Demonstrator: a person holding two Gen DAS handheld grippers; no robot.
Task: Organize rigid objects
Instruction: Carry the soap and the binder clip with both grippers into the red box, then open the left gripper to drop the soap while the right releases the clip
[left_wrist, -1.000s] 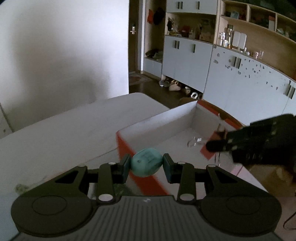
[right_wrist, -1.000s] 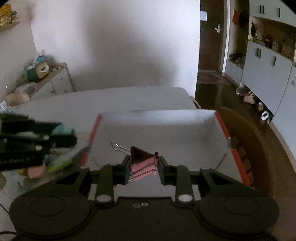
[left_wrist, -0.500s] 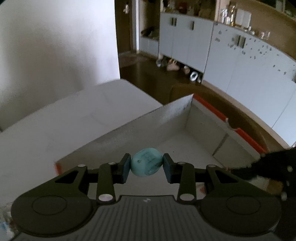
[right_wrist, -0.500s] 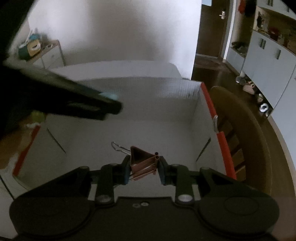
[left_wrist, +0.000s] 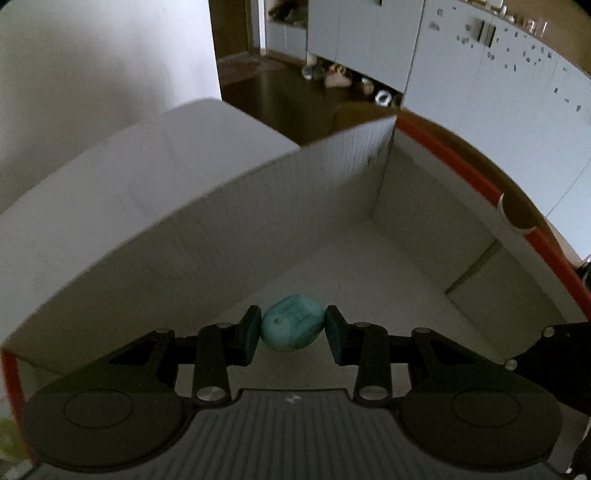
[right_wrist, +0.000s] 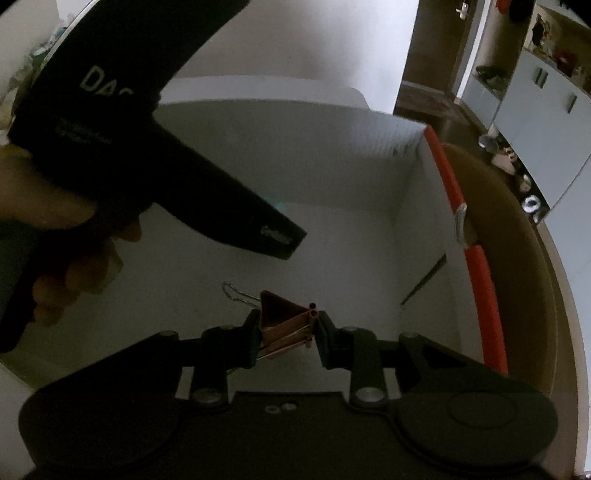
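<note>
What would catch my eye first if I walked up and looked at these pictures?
Probably the teal egg-shaped lump pinched in the left gripper, poised over the floor of a white box with a red rim. In the other view, a pink binder clip is clamped in the right gripper above the same box, while the dark body of the left gripper, held by a hand, looms in from the upper left.

Matte black left tool (left_wrist: 292, 332) with silver screws; white lettering, perhaps "DAS", on its body.
</note>
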